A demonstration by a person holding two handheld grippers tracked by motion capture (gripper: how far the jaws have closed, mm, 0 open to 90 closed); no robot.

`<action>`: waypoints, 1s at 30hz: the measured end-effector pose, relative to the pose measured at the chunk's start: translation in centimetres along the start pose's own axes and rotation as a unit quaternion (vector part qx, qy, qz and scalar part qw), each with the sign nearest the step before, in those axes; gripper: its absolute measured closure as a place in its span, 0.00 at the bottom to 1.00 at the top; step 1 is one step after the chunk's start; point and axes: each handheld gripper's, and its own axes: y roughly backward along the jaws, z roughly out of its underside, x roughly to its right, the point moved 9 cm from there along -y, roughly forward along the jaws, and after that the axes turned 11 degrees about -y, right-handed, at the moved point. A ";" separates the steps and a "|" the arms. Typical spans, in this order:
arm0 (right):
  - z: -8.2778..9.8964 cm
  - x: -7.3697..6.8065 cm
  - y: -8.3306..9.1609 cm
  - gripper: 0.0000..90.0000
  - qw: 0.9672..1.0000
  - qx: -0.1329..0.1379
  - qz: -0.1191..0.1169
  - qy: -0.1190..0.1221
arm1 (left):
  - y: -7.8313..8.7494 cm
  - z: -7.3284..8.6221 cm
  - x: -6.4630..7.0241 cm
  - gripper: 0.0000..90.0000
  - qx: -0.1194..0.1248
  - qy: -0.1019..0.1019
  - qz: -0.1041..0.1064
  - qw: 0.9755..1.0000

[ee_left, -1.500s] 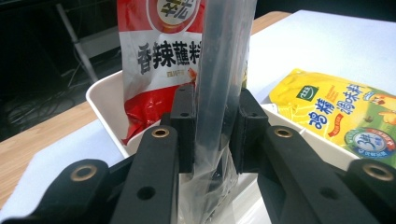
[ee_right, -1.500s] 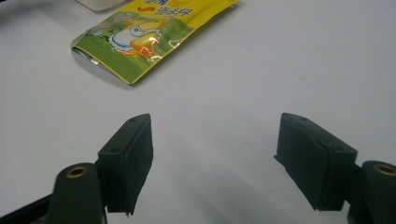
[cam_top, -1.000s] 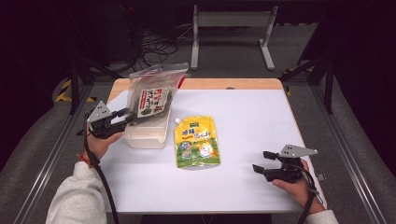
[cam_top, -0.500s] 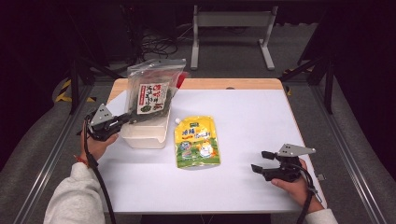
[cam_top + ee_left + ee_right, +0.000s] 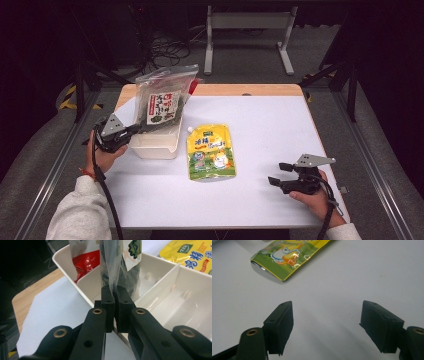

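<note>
Seaweed bag (image 5: 162,102) clear, dark contents, upright, pinched by left gripper (image 5: 131,131)

A clear plastic bag of dark green seaweed (image 5: 162,100) with a white printed label stands tilted above the white divided tray (image 5: 155,145), its top leaning toward the far edge of the table; its lower edge is pinched between the closed jaws of the left gripper (image 5: 131,131), as the left gripper view shows (image 5: 120,267); a red packet (image 5: 86,261) sits in the tray's far compartment behind it; the tray (image 5: 172,280) rests near the table's left side, its nearer compartments bare; a yellow and green spouted pouch (image 5: 210,151) lies flat just beside the tray's right wall, cap pointing away from the person.
</note>
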 end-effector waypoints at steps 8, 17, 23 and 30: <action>-0.1 0.2 0.1 0.29 1.000 0.004 -0.002 -0.005 | 0.8 -2.6 -0.8 0.66 0.071 0.023 -0.017 0.997; 0.1 0.2 0.0 0.28 1.000 0.002 -0.004 -0.010 | -1.0 -3.5 -0.3 0.74 0.047 -0.004 0.001 0.999; 0.3 0.3 -0.1 0.29 1.000 -0.001 -0.006 -0.014 | -0.9 -4.3 -0.7 0.81 0.050 -0.009 -0.002 0.999; 0.4 0.0 -0.2 0.29 1.000 -0.005 -0.013 -0.012 | -1.4 -4.4 -1.7 0.81 0.064 -0.024 0.003 0.998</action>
